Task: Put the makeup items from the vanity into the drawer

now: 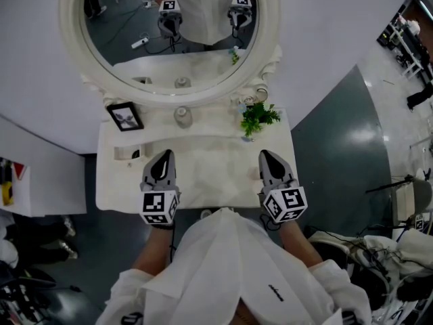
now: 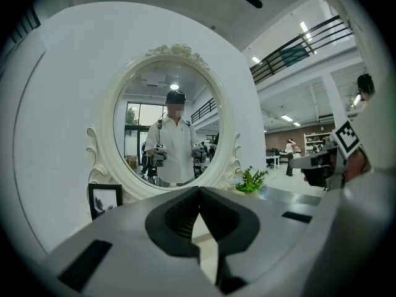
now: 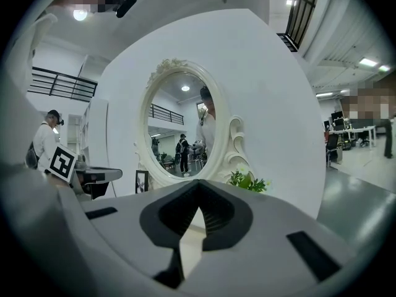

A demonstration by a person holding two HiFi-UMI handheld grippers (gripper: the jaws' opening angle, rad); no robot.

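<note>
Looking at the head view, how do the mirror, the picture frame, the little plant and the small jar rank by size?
Largest: mirror, by far.
Next: picture frame and plant, which look about alike, so I won't rank them.
Smallest: jar.

Backed by a curved white wall (image 1: 338,32), plain and unmarked. Underfoot, a glossy dark grey floor (image 1: 331,134), paler toward the right edge, with patches of bright glare. Set against the wall, a white vanity (image 1: 203,175) with a faintly marbled top, crowned by an oval mirror (image 1: 169,99) in an ornate cream frame. Past the wall in the left gripper view, a tall open hall: an upper gallery with a dark railing (image 2: 297,48), a white column (image 2: 331,104), strip lights (image 2: 303,26) along the ceiling. Far right in the right gripper view, desks (image 3: 357,130) on shiny pale flooring. Lit brightly and evenly from overhead.
</note>
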